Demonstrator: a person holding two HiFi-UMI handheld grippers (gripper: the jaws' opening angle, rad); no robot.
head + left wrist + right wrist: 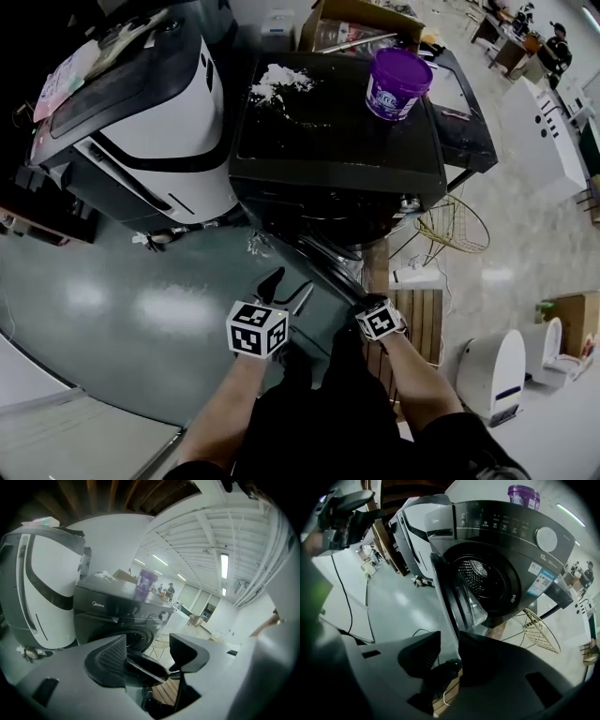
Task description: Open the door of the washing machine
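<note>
The right gripper points steeply down with its jaws a narrow gap apart. The free edge of the door of the washing machine stands in that gap. The rim lies against one jaw, and a sliver of floor shows between it and the other pad, so the pads are not squeezing it. From the jaws the door runs up and away, swung well out from the machine's front with its glass bowl facing the machine. Beyond it the round opening and the holed steel drum lie bare. Above them is the control panel with a round dial.

The left gripper hangs just left of the right one and points gently down. Its jaws are wide apart and hold nothing; the open door shows beyond the gap, clear of both pads.

Farther ahead, a purple tub and a white powdery heap sit on the machine's top. To the left of the left gripper a large white and black appliance stands close beside the washer. To the right of the right gripper are a yellow wire rack and a wooden pallet on the floor.
</note>
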